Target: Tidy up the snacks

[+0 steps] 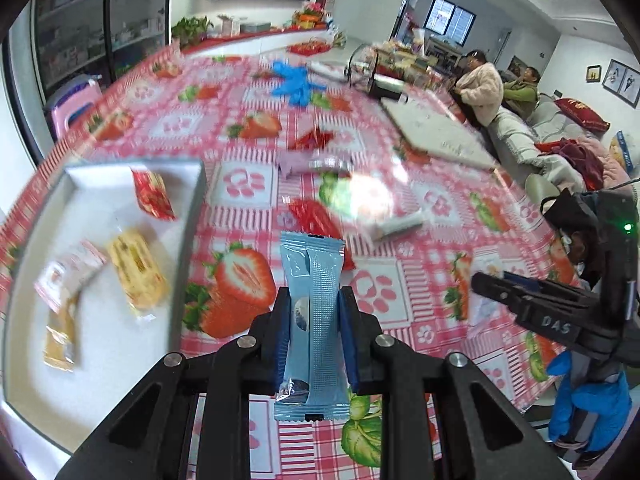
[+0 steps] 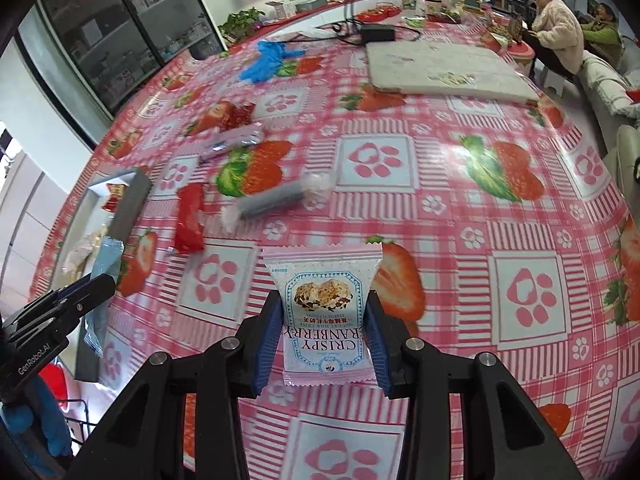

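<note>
The left gripper (image 1: 314, 334) is clamped on a light blue stick packet (image 1: 312, 320), which stands upright between the blue pads and is held clear of the desk (image 1: 420, 200); the packet's sealed upper edge rises above the fingertips and its lower edge hangs below them; the right gripper (image 2: 324, 328) is clamped on a pink-edged cranberry crisp packet (image 2: 326, 312), whose printed face is turned towards the camera with its lettering upside down; this packet too is held above the desk, which is covered by a pink checked cloth printed with strawberries and paw marks; to the left of the left gripper a white tray (image 1: 188, 236) is seen, with its near corner just beside the blue packet in the left wrist view; inside the tray a red wrapped sweet (image 1: 154, 196), a yellow wrapped biscuit (image 1: 138, 272), a pale pink-and-white packet (image 1: 68, 276) and a tan packet (image 1: 60, 340) are laid apart from one another, though all are blurred; on the cloth beyond the grippers a red packet (image 2: 190, 222) and a grey stick packet (image 2: 272, 200) lie near each other; farther off a lilac packet (image 2: 236, 142) and a crumpled red wrapper (image 2: 236, 114) are seen; a blue glove (image 2: 268, 60) lies near the far edge, and a flat white board (image 2: 444, 68) rests to its right; two seated people (image 2: 560, 36) are seen on a sofa past the desk.
</note>
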